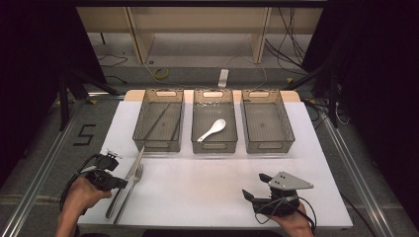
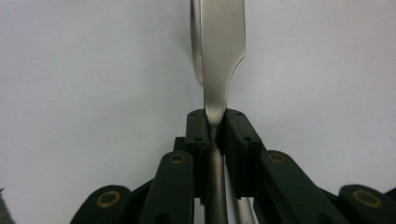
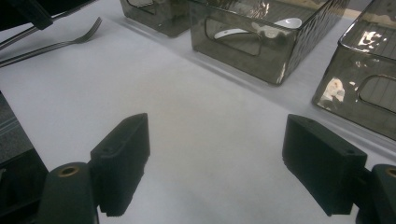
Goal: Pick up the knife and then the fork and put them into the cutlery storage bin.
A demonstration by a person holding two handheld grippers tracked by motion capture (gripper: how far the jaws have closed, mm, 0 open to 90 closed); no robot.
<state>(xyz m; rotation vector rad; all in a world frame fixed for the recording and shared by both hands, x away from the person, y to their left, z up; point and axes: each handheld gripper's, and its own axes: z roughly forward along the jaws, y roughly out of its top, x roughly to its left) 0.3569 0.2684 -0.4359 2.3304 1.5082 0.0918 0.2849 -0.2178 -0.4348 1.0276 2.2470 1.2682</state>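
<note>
2 grippers: your left gripper [image 2: 215, 122] pinches the knife [image 2: 219, 56] beside the fork [image 1: 132, 185] on the bench [image 1: 207, 187]; your right gripper [image 3: 219, 158] is spread, idle. Next, lift the knife toward a bin [image 1: 158, 143].

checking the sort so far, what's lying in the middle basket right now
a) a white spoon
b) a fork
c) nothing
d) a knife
a: a white spoon lies on the floor of the middle basket, while the fork is on the table and the knife is clamped in the left gripper.
</note>
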